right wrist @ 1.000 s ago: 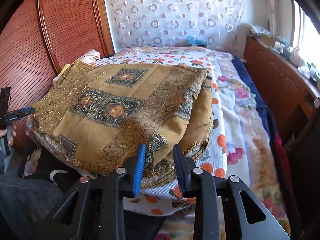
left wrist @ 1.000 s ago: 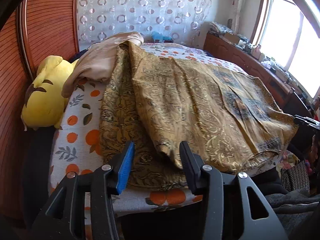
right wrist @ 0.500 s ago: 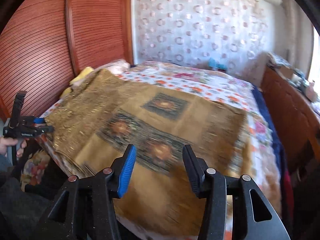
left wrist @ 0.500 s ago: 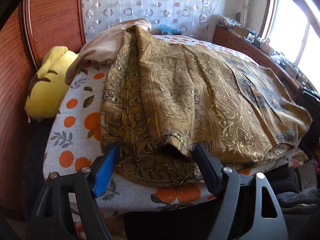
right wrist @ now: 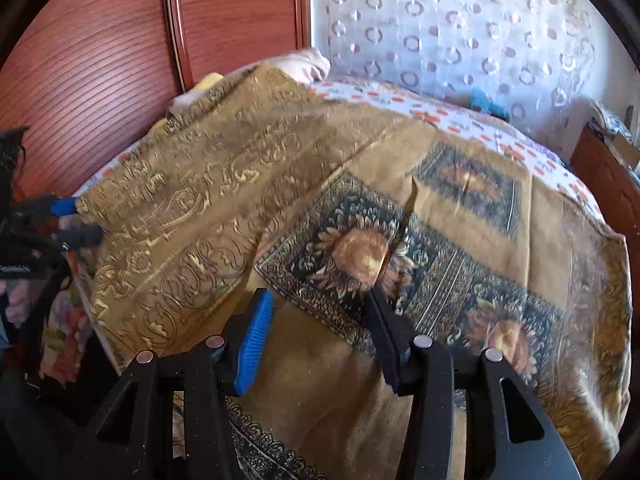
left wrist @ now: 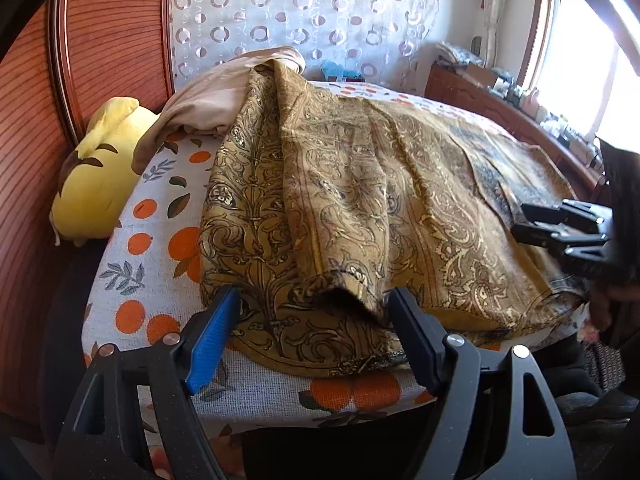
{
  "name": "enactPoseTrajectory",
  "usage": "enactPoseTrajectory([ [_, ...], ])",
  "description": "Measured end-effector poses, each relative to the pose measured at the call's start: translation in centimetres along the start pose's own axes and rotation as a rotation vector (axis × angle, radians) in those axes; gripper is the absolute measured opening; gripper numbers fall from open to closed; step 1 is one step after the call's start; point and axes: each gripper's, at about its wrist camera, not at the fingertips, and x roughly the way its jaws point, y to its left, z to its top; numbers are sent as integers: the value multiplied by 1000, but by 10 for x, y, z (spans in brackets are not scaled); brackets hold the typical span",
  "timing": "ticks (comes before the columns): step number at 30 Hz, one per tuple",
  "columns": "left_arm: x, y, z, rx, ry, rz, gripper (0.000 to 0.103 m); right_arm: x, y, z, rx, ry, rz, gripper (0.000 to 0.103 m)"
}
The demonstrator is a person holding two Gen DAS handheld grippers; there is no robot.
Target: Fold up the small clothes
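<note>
Since a second ago both of my grippers have let go of the folded cloth's near edge, and the right one has swung inward over it; from the left wrist view, my left gripper [left wrist: 312, 330] stands wide apart with nothing between its pads, straddling a raised tuck at the near corner of the gold patterned cloth [left wrist: 360, 208], which lies folded across the bed [left wrist: 132, 280] so that its layers can settle flat; a beige garment [left wrist: 212, 96] is bunched at the far end beside a yellow plush toy [left wrist: 96, 176], both clear of the fold; at the right edge of this view my right gripper shows, hovering over the cloth's other corner; from the right wrist view, my right gripper [right wrist: 316, 336] is parted about halfway and holds nothing, poised above a sunflower panel of the cloth, which I judge is a position for smoothing or taking the next fold; the picture is blurred here; no baskets, boxes or other containers are visible on the bed, so nothing is stored in anything.
</note>
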Motion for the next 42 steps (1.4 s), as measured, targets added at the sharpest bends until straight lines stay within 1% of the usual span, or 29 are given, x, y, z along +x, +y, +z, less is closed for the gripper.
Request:
enactPoseTrajectory([
  [4, -2, 3, 1, -16, -1, -22, 77, 6, 8, -5, 5, -44, -19, 56],
  [7, -4, 8, 3, -31, -3, -29, 75, 9, 12, -8, 11, -51, -49, 62],
  [9, -8, 12, 5, -43, -16, -22, 75, 11, 10, -9, 27, -56, -52, 66],
  [11, -11, 19, 9, -60, -29, -15, 75, 11, 11, -9, 28, -64, -57, 66],
  [14, -11, 27, 17, -83, -35, -25, 75, 7, 12, -12, 28, -69, -56, 67],
  [17, -3, 31, 26, -97, -20, -51, 75, -2, 6, -14, 27, -73, -51, 67],
  [19, 1, 30, 30, -99, -19, -46, 75, -4, 5, -16, 28, -74, -50, 67],
  [21, 4, 29, 32, -94, -16, -42, 75, -8, 4, -19, 28, -77, -50, 67],
  [23, 11, 31, 30, -114, 12, -45, 75, -9, 4, -19, 28, -77, -49, 67],
  [25, 9, 32, 27, -124, 4, -55, 75, -9, 4, -19, 27, -77, -48, 67],
  [29, -13, 34, 26, -163, -48, -168, 75, -10, 4, -20, 26, -79, -46, 67],
  [31, -25, 38, 29, -196, -88, -212, 75, -10, 4, -20, 26, -79, -46, 67],
  [32, -27, 40, 31, -206, -101, -222, 75, -10, 4, -20, 26, -79, -46, 67],
  [33, -28, 41, 33, -212, -109, -218, 75, -10, 5, -20, 26, -79, -47, 67],
  [34, -27, 42, 35, -214, -109, -196, 75, -10, 4, -20, 26, -79, -46, 67],
  [36, -15, 46, 39, -226, -73, -130, 75, -10, 4, -20, 25, -79, -46, 67],
  [40, 12, 49, 37, -252, 18, -58, 75, -10, 5, -20, 25, -80, -46, 67],
  [41, 16, 48, 36, -251, 26, -51, 75, -10, 5, -20, 25, -80, -46, 67],
  [42, 14, 46, 35, -238, 18, -41, 75, -9, 5, -20, 25, -79, -46, 67],
])
